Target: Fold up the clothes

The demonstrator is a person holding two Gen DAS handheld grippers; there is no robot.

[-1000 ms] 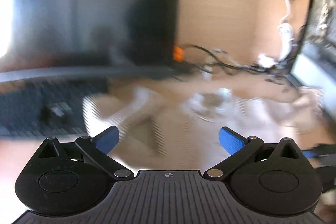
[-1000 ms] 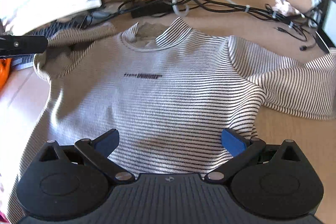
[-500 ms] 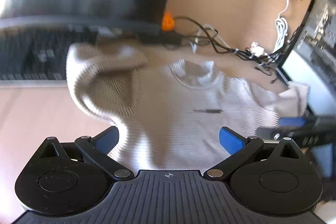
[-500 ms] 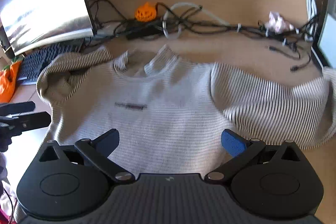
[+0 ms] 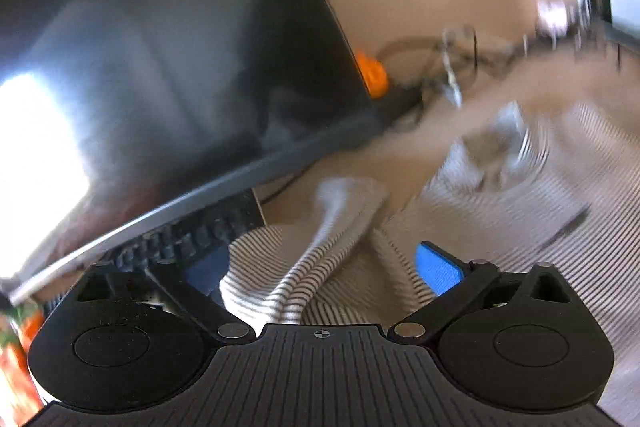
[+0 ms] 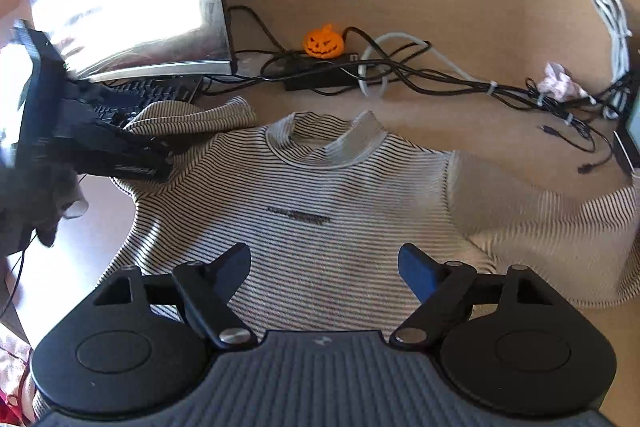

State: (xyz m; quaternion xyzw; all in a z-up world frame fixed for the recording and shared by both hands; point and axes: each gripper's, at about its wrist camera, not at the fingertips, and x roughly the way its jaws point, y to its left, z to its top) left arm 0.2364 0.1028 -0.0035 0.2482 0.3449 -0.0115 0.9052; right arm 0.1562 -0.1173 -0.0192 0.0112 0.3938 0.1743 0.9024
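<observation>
Striped shirt (image 6: 320,187) flat; left claw (image 5: 320,267) gaping over sleeve (image 5: 304,279)

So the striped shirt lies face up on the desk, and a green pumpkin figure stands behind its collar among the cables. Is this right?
Not quite: the pumpkin figure is orange, not green, as the right wrist view shows clearly. The rest holds: the striped shirt lies face up on the desk, and the figure stands behind its collar among the cables.
</observation>
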